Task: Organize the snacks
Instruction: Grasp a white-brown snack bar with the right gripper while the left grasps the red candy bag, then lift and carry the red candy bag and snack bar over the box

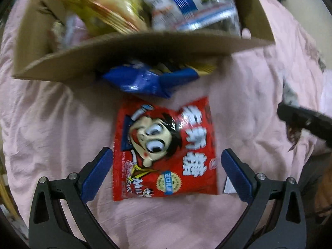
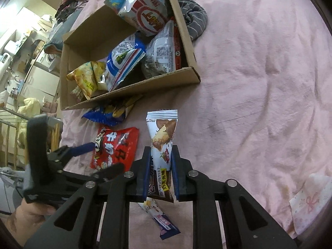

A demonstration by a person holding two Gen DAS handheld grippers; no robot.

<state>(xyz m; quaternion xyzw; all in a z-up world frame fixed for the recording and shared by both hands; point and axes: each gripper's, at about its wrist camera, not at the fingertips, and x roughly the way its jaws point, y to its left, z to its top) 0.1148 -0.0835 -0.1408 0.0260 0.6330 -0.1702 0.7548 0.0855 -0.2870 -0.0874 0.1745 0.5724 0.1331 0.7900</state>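
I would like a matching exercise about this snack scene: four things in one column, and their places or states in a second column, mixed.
Things:
1. red candy bag
2. white and brown chocolate snack packet
3. blue snack bag
4. yellow snack bag

Places or states:
A. inside the cardboard box
B. clamped in the right gripper
C. flat on the pink bedsheet, between the open fingers of the left gripper
D. on the sheet, partly under the box's front flap

Pairs: 1-C, 2-B, 3-D, 4-A
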